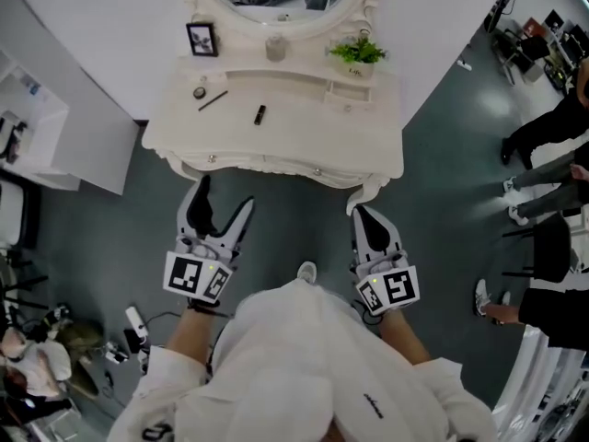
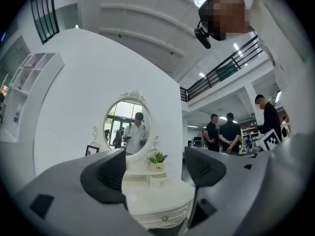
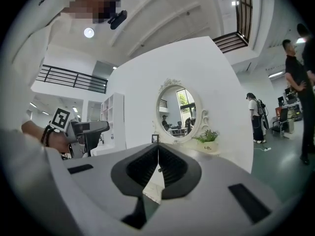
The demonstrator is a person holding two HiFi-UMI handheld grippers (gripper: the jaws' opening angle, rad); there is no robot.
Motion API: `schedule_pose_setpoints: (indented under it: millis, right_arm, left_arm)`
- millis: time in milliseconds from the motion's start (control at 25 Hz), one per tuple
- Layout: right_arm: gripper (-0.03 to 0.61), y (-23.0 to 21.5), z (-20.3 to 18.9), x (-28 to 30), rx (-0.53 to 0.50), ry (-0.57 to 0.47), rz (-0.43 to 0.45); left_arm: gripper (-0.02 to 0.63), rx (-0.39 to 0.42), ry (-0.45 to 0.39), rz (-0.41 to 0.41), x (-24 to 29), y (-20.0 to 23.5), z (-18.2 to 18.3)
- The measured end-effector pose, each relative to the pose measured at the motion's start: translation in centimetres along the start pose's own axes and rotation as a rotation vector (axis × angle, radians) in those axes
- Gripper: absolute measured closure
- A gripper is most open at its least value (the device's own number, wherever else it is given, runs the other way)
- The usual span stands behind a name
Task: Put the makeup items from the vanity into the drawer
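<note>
"Holding anything, either gripper?"
"No. Left gripper (image 1: 225,193): fingers spread wide, nothing between. Right gripper (image 1: 359,212): fingers pressed together, empty. Both at lower centre of the head view, just short of the white vanity (image 1: 276,145)."
"Makeup?"
"On the vanity top, upper centre. Black tube (image 1: 260,114), thin dark pencil (image 1: 213,100) left of it, small round compact (image 1: 200,92) at far left. Drawer front (image 1: 267,162) sits flush."

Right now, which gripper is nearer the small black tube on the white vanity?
Left. The open left gripper is in front of the white vanity, slightly left of the small black tube; the shut right gripper is farther right.
</note>
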State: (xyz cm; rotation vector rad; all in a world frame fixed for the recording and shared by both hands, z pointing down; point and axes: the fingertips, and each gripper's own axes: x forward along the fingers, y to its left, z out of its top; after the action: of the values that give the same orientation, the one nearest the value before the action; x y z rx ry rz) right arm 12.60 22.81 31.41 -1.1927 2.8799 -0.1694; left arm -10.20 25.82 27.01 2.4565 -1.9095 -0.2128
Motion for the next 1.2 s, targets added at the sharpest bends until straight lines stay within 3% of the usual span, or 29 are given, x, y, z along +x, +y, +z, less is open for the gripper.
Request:
schedule_pose_setpoints:
  millis: [400,720,1200]
  right_arm:
    - [0.558,-3.4,-0.4,3.3,0.014,0.022,0.091]
    - [0.535,-4.1,-0.5,6.0,0.018,0.039,0.129]
    - [0.561,-7.0,-1.1,13.9,0.022,0.047,0.101]
  left_arm:
    - [0.247,0.042,0.028,0.026,5.8,-1.9,-0.9]
    - [0.236,-0.016,0.062,0.017,9.0,-0.5,-3.1]
    - [0.221,-0.049,0.100,0.030,15.4,6.2,-6.4]
